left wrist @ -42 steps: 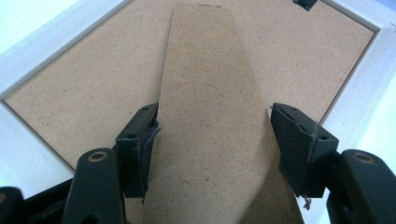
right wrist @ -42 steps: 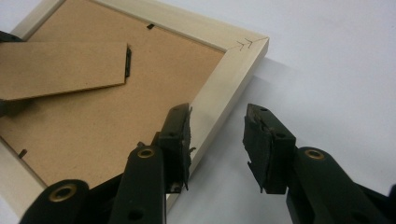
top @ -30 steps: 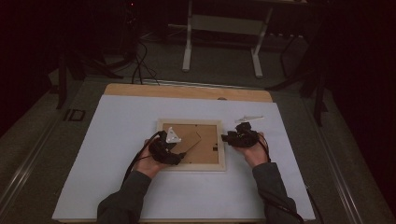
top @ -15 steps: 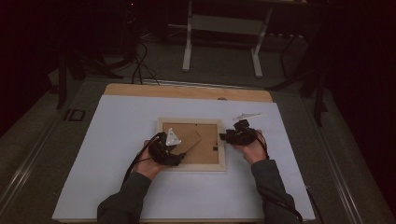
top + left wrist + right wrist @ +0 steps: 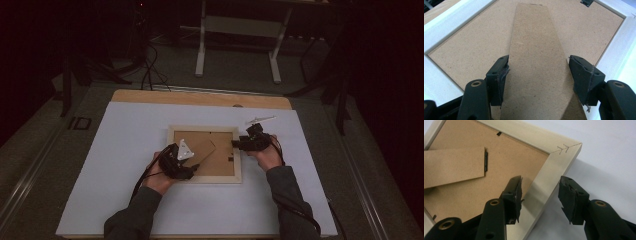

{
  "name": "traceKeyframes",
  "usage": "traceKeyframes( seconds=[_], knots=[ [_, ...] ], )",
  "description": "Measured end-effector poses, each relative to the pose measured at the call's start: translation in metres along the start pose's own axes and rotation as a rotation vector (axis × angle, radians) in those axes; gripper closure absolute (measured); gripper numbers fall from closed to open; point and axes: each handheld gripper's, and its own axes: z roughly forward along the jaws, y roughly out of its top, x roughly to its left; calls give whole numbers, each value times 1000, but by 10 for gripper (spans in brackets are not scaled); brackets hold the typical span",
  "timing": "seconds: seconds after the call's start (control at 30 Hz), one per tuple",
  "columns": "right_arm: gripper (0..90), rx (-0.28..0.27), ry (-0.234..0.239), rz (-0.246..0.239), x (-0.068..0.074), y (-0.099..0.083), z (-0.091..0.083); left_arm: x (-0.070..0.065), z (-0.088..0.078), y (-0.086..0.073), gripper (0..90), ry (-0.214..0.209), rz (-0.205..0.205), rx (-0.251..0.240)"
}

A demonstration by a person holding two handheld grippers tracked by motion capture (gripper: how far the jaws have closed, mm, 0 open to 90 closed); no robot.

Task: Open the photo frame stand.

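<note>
Frame (image 5: 204,154) face-down — long axis left-right.

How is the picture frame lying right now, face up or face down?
Face down. The picture frame shows its brown backing board upward on the white table, with the easel stand and a small black clip visible.

Picture frame (image 5: 204,154), lying face down at centre of the high view: pale wooden moulding, smooth with a faint satin sheen, mitred corner with fine pencil marks at upper right of the right gripper view. Backing board (image 5: 506,162): brown matt fibreboard, finely grainy. Stand flap (image 5: 537,65): same fibreboard, a shade smoother, hung on a small dark metal hinge (image 5: 486,159). Gripper pads (image 5: 499,75): black matt plastic, worn rubbery faces, frayed at edges. Table cover (image 5: 125,150): white, matt, smooth
</note>
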Motion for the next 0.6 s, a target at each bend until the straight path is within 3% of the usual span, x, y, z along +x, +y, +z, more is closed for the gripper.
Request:
traceKeyframes(
  seconds=[0.6],
  knots=[
    [497,34,79,55,-14,4,2,-5,-4,-1,374,28,40,-32]
  ],
)
